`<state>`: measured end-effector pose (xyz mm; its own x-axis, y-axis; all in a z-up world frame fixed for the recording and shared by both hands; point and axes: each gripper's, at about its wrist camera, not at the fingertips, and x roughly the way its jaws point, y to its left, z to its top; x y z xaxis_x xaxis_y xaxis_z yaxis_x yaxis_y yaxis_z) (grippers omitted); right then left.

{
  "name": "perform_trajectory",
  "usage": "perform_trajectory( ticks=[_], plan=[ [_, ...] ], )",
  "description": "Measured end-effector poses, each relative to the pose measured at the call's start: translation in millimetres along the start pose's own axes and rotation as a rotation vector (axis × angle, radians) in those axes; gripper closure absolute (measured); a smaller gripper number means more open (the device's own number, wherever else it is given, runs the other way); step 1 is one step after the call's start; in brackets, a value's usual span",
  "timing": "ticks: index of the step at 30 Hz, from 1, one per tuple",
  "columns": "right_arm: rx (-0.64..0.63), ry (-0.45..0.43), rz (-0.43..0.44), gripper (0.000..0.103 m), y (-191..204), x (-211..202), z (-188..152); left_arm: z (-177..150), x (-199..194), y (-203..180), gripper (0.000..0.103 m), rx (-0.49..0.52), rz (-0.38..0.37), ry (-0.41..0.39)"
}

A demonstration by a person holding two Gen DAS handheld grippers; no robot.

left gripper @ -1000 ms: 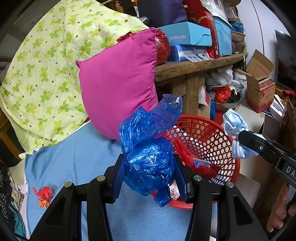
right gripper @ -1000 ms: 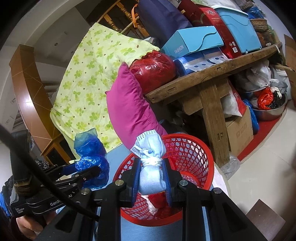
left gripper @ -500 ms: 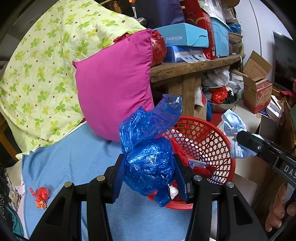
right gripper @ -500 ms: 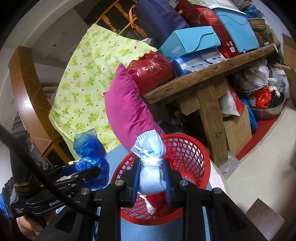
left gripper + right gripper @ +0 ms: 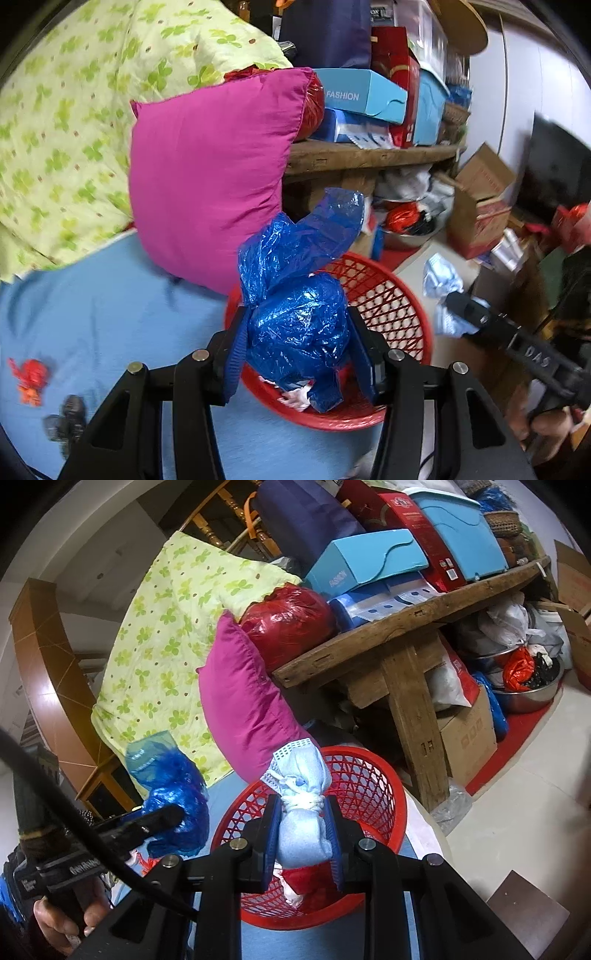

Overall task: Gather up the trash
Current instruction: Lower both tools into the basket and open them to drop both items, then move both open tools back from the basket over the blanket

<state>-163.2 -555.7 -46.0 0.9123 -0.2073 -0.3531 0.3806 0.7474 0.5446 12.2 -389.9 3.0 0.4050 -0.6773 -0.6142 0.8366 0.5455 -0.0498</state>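
A crumpled blue plastic bag (image 5: 295, 325) sits between the fingers of my left gripper (image 5: 299, 354), above the near rim of a red mesh basket (image 5: 406, 295). The jaws are opening, but both pads still touch the bag. My right gripper (image 5: 303, 845) is shut on a tied light-blue cloth bundle (image 5: 301, 834) and holds it over the same basket (image 5: 384, 786). Red and white trash lies in the basket's bottom. In the left wrist view the right gripper (image 5: 465, 314) and its bundle (image 5: 441, 280) show just right of the basket.
The basket stands on a blue sheet at the bed's edge. A red scrap (image 5: 31, 376) and a dark blurred item (image 5: 68, 421) lie on the sheet at left. A pink pillow (image 5: 210, 173) leans behind the basket. A cluttered wooden bench (image 5: 406, 627) and boxes fill the right.
My left gripper has tilted downward with the blue bag, so the basket now lies more directly under it. The right gripper and its bundle have stayed in place.
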Motion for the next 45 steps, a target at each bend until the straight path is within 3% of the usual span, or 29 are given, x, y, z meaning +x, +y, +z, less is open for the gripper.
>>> perform_trajectory(
  ticks=[6,13,26,37,39,41,45],
  plan=[
    [0.03,0.028,0.005,0.076,-3,13,-5,-8,25,4,0.049,-0.054,-0.092,0.054],
    [0.099,0.129,0.031,0.072,-9,38,-20,-19,38,-1,0.043,-0.022,-0.069,0.101],
    [0.114,0.088,0.052,0.071,2,16,-18,-56,-21,8,0.04,0.0,0.015,0.081],
    [0.033,0.046,0.056,0.071,45,-27,-23,-86,-69,11,0.04,-0.025,0.043,0.076],
    [0.021,0.048,0.059,0.059,53,-35,-27,-92,-77,10,0.04,-0.022,0.045,0.073],
    [0.013,0.041,0.057,0.035,58,-43,-31,-97,-85,8,0.04,-0.017,0.052,0.067],
    [-0.034,0.01,0.065,0.035,72,-62,-36,-106,-100,3,0.04,-0.007,0.066,0.062]
  ],
)
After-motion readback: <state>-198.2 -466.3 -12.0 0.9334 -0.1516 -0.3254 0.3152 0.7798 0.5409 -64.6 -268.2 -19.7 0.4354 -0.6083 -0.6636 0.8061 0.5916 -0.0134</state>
